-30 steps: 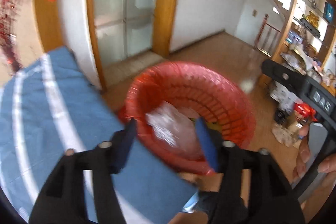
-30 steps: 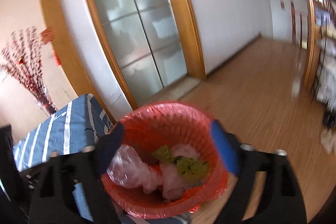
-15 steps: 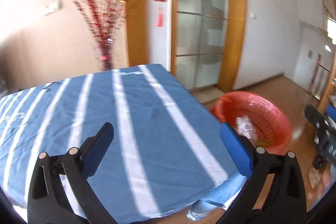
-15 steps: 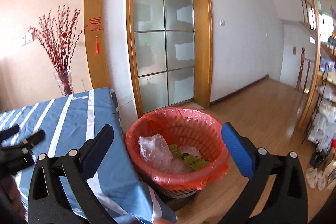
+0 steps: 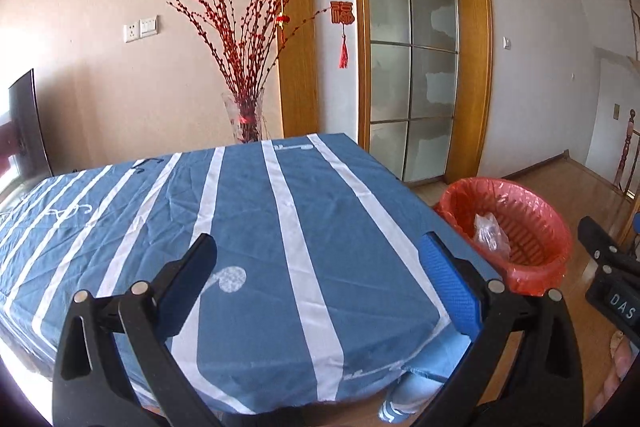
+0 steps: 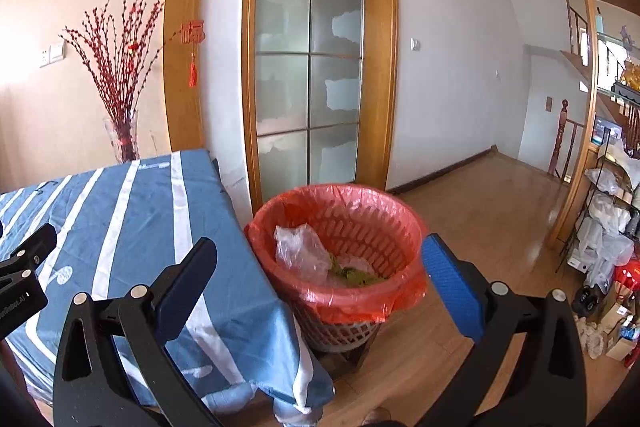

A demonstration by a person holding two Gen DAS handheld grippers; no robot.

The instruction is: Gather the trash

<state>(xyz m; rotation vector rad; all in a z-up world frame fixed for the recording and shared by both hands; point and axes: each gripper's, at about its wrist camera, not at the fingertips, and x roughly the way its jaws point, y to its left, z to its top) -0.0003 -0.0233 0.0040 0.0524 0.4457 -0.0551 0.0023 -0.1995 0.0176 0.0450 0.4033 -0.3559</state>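
A bin (image 6: 340,259) holding a bag (image 6: 300,251) stands just right of the table (image 6: 120,227), before the door (image 6: 308,67).

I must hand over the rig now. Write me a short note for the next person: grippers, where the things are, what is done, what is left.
Left gripper: open, empty, over the blue striped tablecloth.
Right gripper: open, empty, facing the trash basket.
The basket, with its red liner, stands on the floor beside the table's corner. Inside lie a crumpled clear plastic bag and green scraps.
Done: that trash is in the basket.
Left: no trash shows on the visible tablecloth; check the parts out of view.
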